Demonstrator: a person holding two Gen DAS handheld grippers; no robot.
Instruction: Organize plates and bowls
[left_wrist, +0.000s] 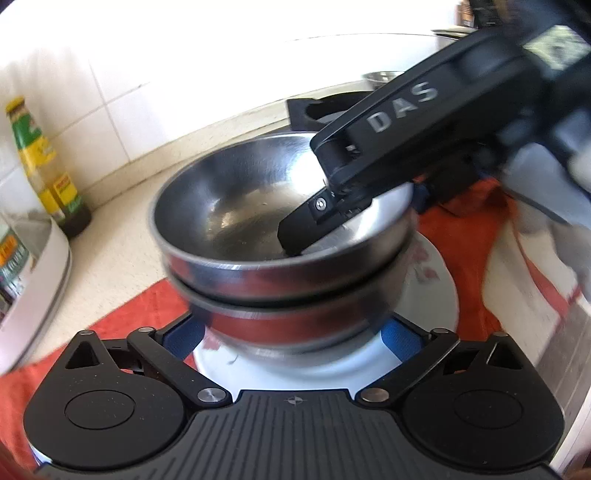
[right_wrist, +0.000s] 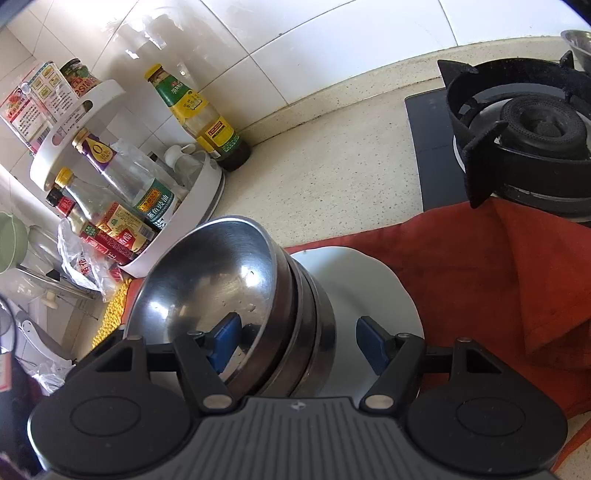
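Steel bowls sit nested in a stack on a white plate that lies on an orange cloth. My left gripper is open, its blue pads either side of the stack's base. My right gripper is open and straddles the rim of the stack: one pad is inside the top bowl, the other outside above the plate. In the left wrist view its black finger dips into the top bowl.
A gas burner stands at the right, the orange cloth reaching its base. A white rack of sauce bottles and a yellow-labelled bottle stand at the left against the tiled wall. The beige counter lies between.
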